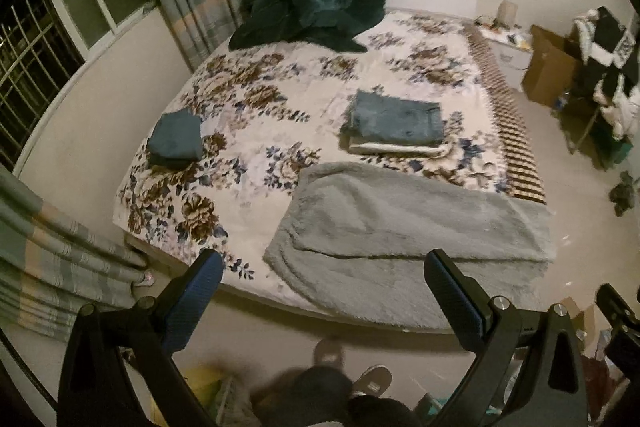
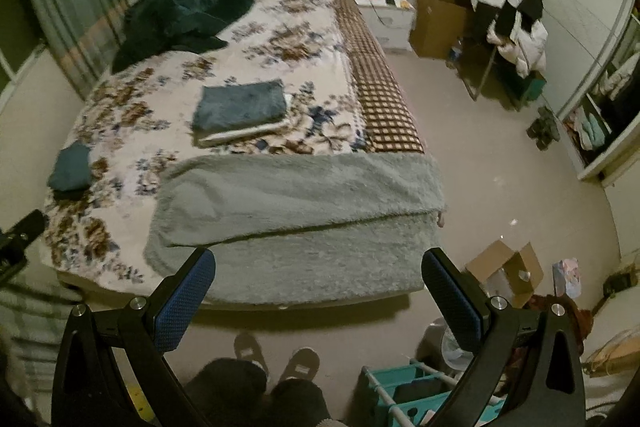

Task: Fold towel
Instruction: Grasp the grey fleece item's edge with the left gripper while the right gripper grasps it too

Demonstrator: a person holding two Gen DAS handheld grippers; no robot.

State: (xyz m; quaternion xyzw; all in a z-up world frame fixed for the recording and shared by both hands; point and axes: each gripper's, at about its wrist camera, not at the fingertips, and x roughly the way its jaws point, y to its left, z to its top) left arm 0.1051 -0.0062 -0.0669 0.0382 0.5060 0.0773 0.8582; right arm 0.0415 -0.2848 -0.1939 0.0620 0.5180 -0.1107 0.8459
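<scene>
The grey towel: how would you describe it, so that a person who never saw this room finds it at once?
Start at the bed with the flowered cover. The grey towel lies across its near end, reaching the corner. It is pale, fluffy and folded once, the largest cloth there; the folded blue pile and small blue bundle behind it are darker and smaller.

both up high, empty: left gripper [image 1: 324, 267] jaws wide apart, right gripper [image 2: 318, 265] same, nothing touching.
</scene>
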